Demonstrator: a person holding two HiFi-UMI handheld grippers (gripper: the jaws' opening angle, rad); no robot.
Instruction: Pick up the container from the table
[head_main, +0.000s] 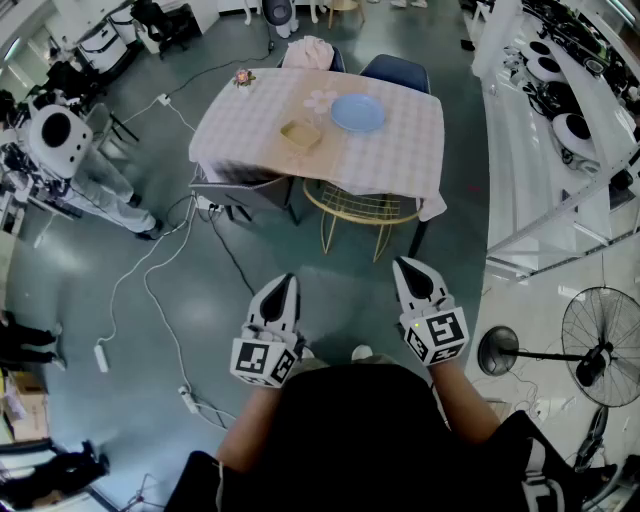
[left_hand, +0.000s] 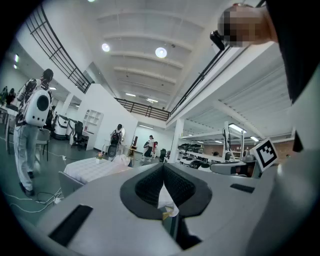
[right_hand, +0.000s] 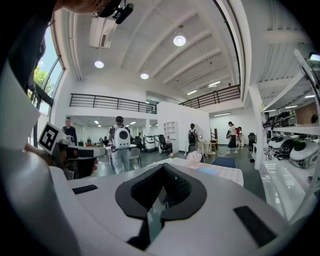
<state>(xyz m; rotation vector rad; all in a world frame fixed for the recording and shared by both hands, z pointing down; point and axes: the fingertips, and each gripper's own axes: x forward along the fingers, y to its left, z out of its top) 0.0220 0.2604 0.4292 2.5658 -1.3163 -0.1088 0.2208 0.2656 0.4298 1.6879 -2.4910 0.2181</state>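
Observation:
A small beige container (head_main: 300, 134) sits on the table (head_main: 400, 160), which has a checked cloth, well ahead of me. Beside the container lies a blue plate (head_main: 357, 112). My left gripper (head_main: 287, 281) and right gripper (head_main: 405, 264) are held close to my body over the floor, far short of the table, both shut with nothing between the jaws. In the left gripper view the left gripper (left_hand: 163, 167) points level, with the table (left_hand: 92, 167) off to its left. The right gripper (right_hand: 163, 167) faces the table (right_hand: 227, 173) and the plate (right_hand: 206, 170); the container is hidden there.
A grey chair (head_main: 245, 195) and a yellow wire stool (head_main: 360, 212) stand at the table's near side, a blue chair (head_main: 395, 70) behind it. Cables (head_main: 160, 300) trail over the floor at left. A standing fan (head_main: 600, 345) and white shelving (head_main: 560, 150) line the right. People stand in the background.

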